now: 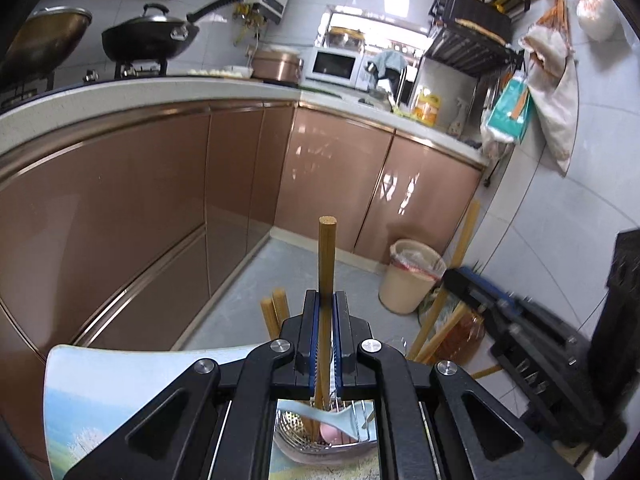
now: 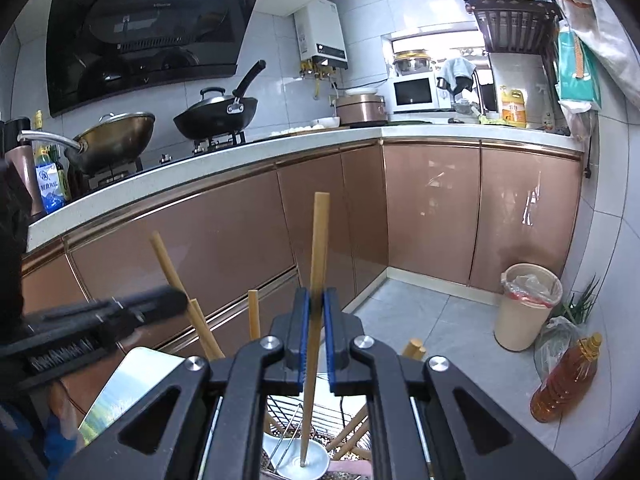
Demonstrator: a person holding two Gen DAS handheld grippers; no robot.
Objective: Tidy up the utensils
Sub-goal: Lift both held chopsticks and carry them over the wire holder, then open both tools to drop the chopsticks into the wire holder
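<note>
2 grippers, 1 round wooden chopstick each.

Left gripper [image 1: 327, 312] is clenched on an upright wooden chopstick [image 1: 327, 256] above a wire utensil rack [image 1: 362, 434]; right gripper [image 2: 316, 312] grasps another tan chopstick [image 2: 319, 248] whose tip rests in a white bowl [image 2: 316, 460].

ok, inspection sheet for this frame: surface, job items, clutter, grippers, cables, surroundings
surface: printed mat under a wire rack
job's things: one chopstick in the left gripper, another chopstick in the right gripper; more chopsticks upright beyond; blue spoon, white dish in the rack
clutter: oil bottle, bin, bagged greens on the floor
grippers: both jaws shut on a chopstick
cables: nothing seen
surroundings: kitchen; cabinets, woks on the stove, microwave
</note>
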